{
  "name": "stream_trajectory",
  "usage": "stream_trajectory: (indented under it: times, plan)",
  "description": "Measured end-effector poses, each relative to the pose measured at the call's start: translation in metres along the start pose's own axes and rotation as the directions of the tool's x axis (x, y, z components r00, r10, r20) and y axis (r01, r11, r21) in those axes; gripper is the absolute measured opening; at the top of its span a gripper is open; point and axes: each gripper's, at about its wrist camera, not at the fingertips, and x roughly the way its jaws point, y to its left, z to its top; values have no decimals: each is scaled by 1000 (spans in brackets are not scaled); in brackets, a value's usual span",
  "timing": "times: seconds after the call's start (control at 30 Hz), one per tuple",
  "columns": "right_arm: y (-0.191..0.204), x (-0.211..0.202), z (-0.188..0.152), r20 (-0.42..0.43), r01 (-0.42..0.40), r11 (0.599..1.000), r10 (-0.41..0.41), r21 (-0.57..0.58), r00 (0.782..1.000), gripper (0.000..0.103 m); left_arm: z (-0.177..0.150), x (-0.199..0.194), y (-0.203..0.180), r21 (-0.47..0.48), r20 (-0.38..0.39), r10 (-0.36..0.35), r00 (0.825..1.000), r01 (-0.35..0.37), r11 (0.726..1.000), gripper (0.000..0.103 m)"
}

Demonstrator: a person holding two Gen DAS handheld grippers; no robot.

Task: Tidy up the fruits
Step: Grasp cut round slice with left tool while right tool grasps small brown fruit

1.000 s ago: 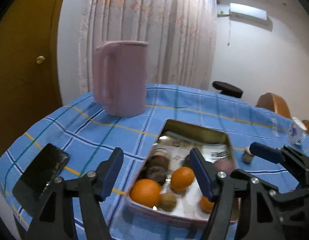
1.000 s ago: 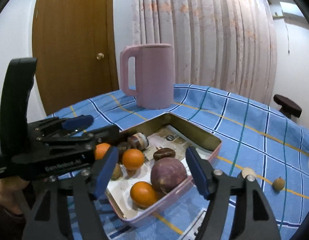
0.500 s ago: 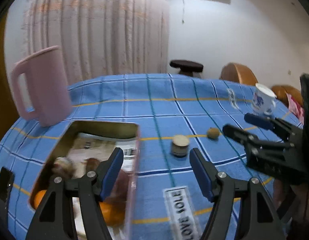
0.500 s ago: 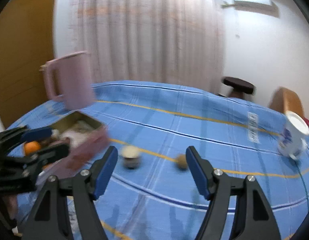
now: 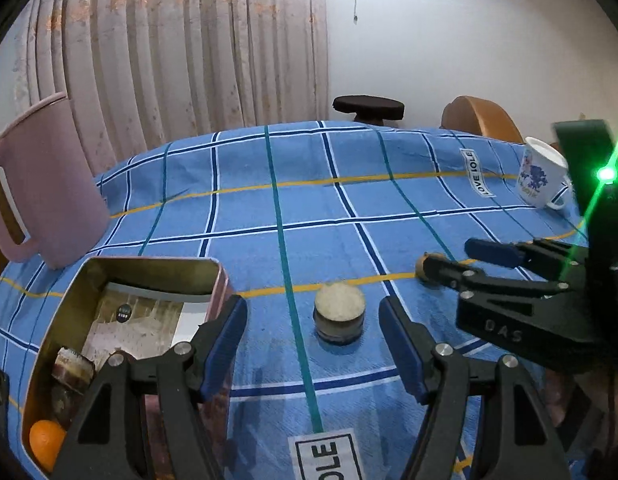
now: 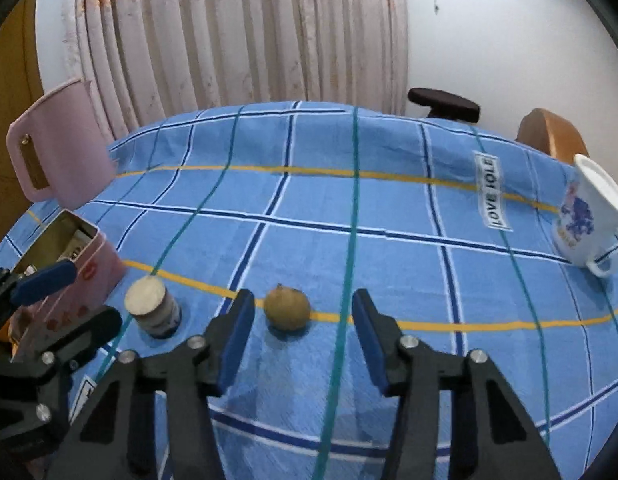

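A pink tin box with a gold inside holds an orange and some dark fruits at the left of the blue checked table; it also shows in the right wrist view. A small brown fruit lies on the cloth just beyond my open, empty right gripper, slightly left of its gap. It also shows in the left wrist view. A short cream-topped cylinder stands upright just ahead of my open, empty left gripper; it also shows in the right wrist view.
A tall pink jug stands at the far left behind the box. A white mug with a blue print sits tilted at the right edge. A dark stool and a wooden chair back stand beyond the table.
Both grippers have swung right, away from the tin box, and now face the cylinder and the small brown fruit. Both stay open and empty.
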Motion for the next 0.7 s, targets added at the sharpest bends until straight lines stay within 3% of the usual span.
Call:
stream_trajectory:
  times: [0.07,0.13,0.4,0.53,0.7]
  plan:
    - [1,9,2,-37,-31,1000,31,2,999,37,0,2,0,-7,-2,-3,1000,3,1000,70]
    - [1,14,2,-63,-49,999,50,6,997,31,0,3,-2,0,-9,-10,1000,10,1000,70]
    - [-6,-13,-11,11,-80,995,80,58,997,31,1,9,-11,39,-17,-28,999,29,999,69]
    - [-3,-24,-15,45,-67,996,64,59,997,31,1,26,-15,46,-75,-50,996,54,998,48]
    - [3,-24,-15,44,-64,997,63,36,997,31,3,40,-14,19,-123,-53,991,56,998,48]
